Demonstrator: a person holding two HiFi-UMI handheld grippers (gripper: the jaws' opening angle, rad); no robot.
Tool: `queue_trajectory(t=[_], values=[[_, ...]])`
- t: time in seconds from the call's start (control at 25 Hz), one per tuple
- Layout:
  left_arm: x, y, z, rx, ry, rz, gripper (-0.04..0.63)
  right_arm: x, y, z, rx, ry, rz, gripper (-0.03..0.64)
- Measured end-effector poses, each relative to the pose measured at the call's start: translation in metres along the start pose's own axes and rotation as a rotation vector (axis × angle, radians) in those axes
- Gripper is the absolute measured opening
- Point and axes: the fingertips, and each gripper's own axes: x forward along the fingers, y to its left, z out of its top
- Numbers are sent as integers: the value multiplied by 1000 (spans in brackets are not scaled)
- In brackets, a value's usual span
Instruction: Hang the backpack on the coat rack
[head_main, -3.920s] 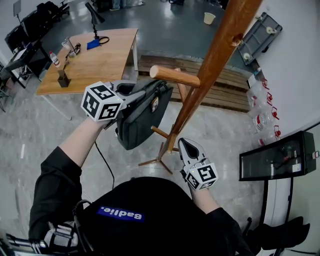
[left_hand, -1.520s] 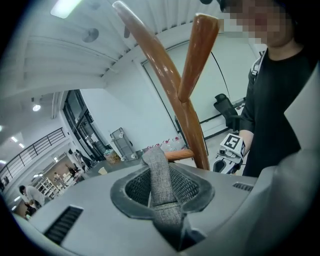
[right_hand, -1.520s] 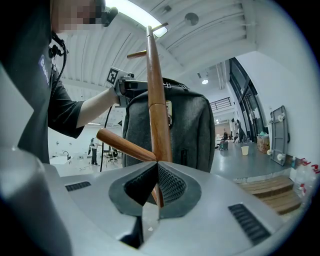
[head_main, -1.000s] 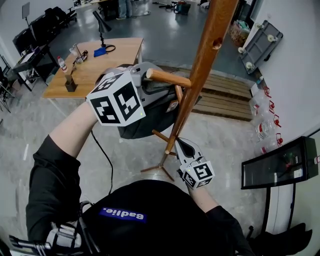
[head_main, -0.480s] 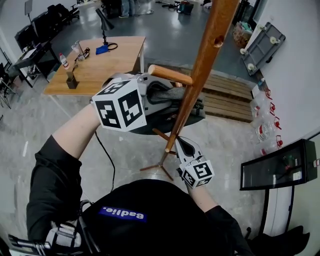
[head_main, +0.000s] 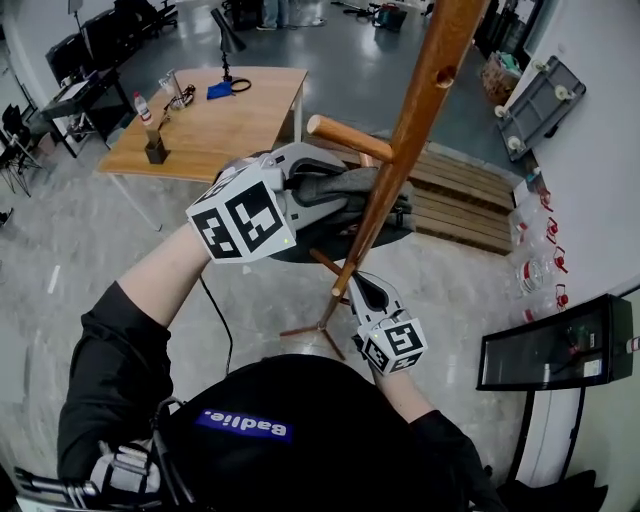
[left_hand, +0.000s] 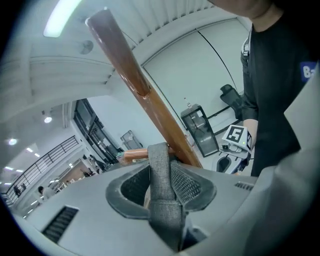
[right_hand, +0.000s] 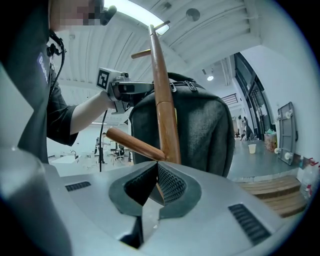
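The dark grey backpack (head_main: 345, 190) hangs up against the wooden coat rack pole (head_main: 415, 110), just below its upper peg (head_main: 350, 137). My left gripper (head_main: 330, 175) reaches in at the bag's top. In the left gripper view the grey top strap (left_hand: 161, 185) runs upright between the jaws toward the peg (left_hand: 135, 155); the jaws are opening and a gap shows beside the strap. My right gripper (head_main: 360, 285) sits low by the pole, shut and empty. From the right gripper (right_hand: 156, 167) the backpack (right_hand: 205, 125) shows behind the pole (right_hand: 165, 110).
A lower peg (right_hand: 132, 144) sticks out just ahead of the right gripper. The rack's feet (head_main: 310, 328) spread on the tiled floor. A wooden table (head_main: 210, 120) stands at the far left, a wooden pallet (head_main: 470, 200) behind the rack, a black screen (head_main: 555, 350) at right.
The left gripper has rolled a little and shifted slightly right with the bag's top by the peg. The backpack now sits closer against the pole. The right gripper has kept still.
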Motion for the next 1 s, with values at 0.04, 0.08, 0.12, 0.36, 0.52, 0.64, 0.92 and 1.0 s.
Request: queue_trajectory(t=[0.04,0.08,0.12,0.36,0.52,0.64,0.92,1.0], values=[[-3,2,-2,-6,4,35,129,-1,1,-1,-1,2,13,8],[-6,2,-4,-13,11,69,129,-3,2,-2,-2,4,25,8],[-8,3,-7,-20,19,99,129,-4,2,-3,-2,4,37,8],[-25,-1,-15,-59,53,231,127,-17,7,1,18,-15,107,8],[-44,-10,-23,-102,61,291,127,-30,10,-1,31,-14,114,8],[-56,-21,-31,-147,35,301,127,-38,18,-3,32,-13,80,8],[-88,-56,-47,-236,-74,245,127,-44,68,-1,20,-20,-15,8],[-95,-71,-49,-224,-90,209,127,-45,86,-4,10,-18,-36,8]])
